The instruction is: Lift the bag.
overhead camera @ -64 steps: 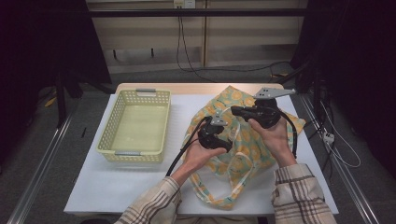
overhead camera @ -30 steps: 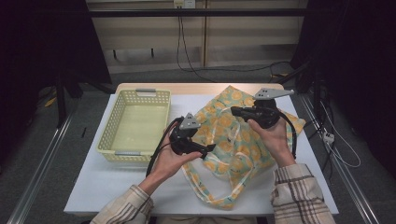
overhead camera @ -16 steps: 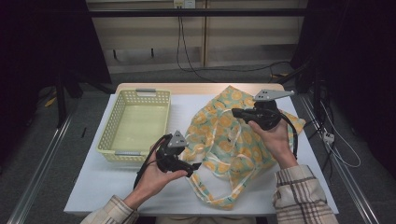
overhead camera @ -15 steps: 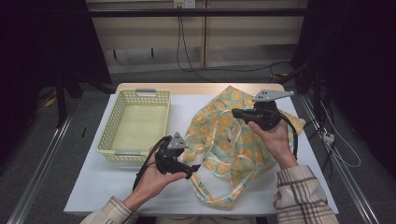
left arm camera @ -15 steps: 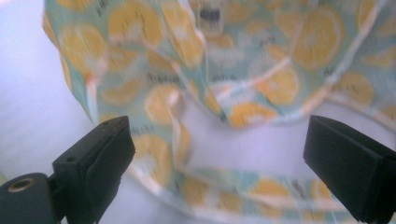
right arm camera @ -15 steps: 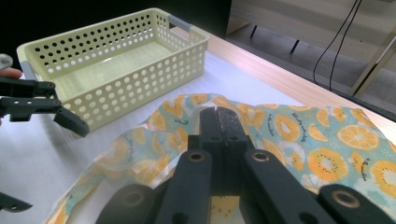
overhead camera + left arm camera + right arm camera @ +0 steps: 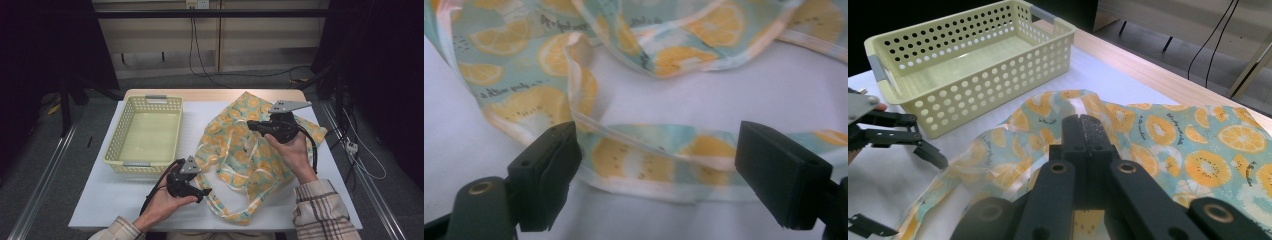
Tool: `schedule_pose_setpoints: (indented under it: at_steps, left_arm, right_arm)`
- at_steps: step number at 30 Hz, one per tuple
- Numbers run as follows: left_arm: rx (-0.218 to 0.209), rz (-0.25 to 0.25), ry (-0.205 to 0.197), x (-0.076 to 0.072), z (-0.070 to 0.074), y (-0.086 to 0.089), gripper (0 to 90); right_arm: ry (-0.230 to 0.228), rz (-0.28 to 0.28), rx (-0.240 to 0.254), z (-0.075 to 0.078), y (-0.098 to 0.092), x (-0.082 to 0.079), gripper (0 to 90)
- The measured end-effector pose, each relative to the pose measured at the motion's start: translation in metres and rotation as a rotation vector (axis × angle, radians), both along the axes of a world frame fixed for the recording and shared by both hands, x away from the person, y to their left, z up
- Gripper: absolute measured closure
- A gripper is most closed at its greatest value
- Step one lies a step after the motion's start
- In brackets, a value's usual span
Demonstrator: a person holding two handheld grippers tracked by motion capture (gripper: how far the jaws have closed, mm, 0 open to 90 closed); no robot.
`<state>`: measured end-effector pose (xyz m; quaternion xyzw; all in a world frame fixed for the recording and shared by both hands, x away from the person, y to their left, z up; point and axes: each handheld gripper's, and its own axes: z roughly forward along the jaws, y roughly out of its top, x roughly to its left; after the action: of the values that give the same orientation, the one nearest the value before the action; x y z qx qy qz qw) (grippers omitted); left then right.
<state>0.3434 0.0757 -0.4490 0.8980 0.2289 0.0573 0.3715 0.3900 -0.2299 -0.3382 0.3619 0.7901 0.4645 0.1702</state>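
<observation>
A light-blue cloth bag [image 7: 245, 155] printed with orange slices lies crumpled on the white table. My right gripper [image 7: 250, 125] is held above its middle, shut on a pinch of the fabric, which rises to the jaw tips [image 7: 1087, 125]. My left gripper [image 7: 204, 192] is low at the bag's near left corner. In the left gripper view its jaws stand open on either side of the bag's strap [image 7: 644, 160], which lies flat on the table between them [image 7: 659, 165]. These jaws have just been closing, but the pads are clear of the strap.
A pale yellow perforated plastic basket [image 7: 142, 162] stands left of the bag, with nothing in it, and its wall [image 7: 978, 95] is close to the left gripper. The white table cover [image 7: 115, 200] ends at a wooden strip [image 7: 210, 93] at the back. Cables lie on the floor behind.
My left hand has left the top of the bag, moving down and toward the near left to the strap at the table's front. The right gripper has stayed put with the bag.
</observation>
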Motion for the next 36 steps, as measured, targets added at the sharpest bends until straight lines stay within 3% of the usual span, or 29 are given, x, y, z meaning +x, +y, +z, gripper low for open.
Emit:
schedule_pose_setpoints:
  at_steps: [3,5,7,15,19,23,24,26,30,36]
  left_arm:
    - [0.032,0.015,-0.005,0.005,-0.006,-0.003,18.5]
    - [0.029,0.018,0.016,0.008,-0.011,-0.004,18.0]
    - [0.022,0.035,0.002,0.01,-0.012,-0.005,19.0]
    - [0.017,0.04,0.002,0.009,-0.008,-0.007,49.3]
    - [-0.025,0.053,0.036,0.019,-0.011,-0.001,69.9]
    - [0.006,0.066,0.023,0.017,-0.008,-0.004,78.2]
    - [-0.004,0.06,0.031,0.016,-0.008,-0.005,82.3]
    - [0.026,0.051,-0.004,0.012,-0.006,-0.007,89.2]
    - [-0.03,0.049,0.001,0.01,0.002,-0.004,90.0]
    - [-0.136,0.078,-0.041,0.007,0.026,0.004,90.0]
  right_arm:
    - [0.001,0.002,-0.004,-0.001,0.001,0.001,90.0]
    - [0.0,0.003,-0.003,-0.001,0.001,0.001,90.0]
    - [0.0,-0.001,-0.002,-0.001,0.0,0.001,90.0]
    - [0.003,0.0,-0.005,-0.002,0.0,0.001,90.0]
    - [0.008,0.0,-0.007,-0.004,0.001,0.002,90.0]
    - [0.012,0.004,-0.009,-0.005,0.002,0.003,90.0]
    - [0.012,0.004,-0.009,-0.005,0.002,0.003,90.0]
    - [0.012,0.004,-0.009,-0.005,0.002,0.003,90.0]
    - [0.004,-0.004,-0.003,-0.003,-0.001,0.002,90.0]
    - [-0.001,-0.017,0.01,-0.001,-0.005,0.004,90.0]
